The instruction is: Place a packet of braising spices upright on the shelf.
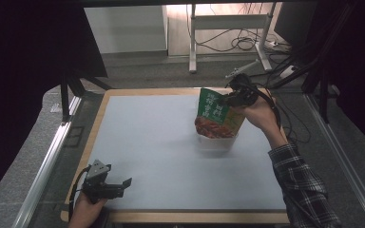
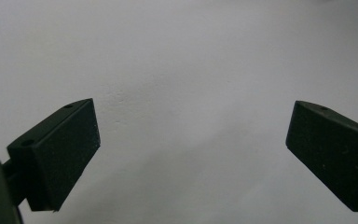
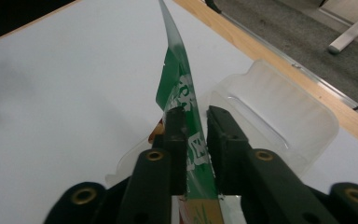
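— What carries the things here?
— A table (image 1: 123,95) with a light wooden edge; a pale grey-white mat (image 1: 161,156) covers almost all its top.
— And what lies directly on the mat?
— A clear plastic container (image 1: 217,142). It stands right of the mat's middle, nearer the mat's far edge than its near edge. In the right gripper view the container (image 3: 279,116) is near the table's wooden edge.
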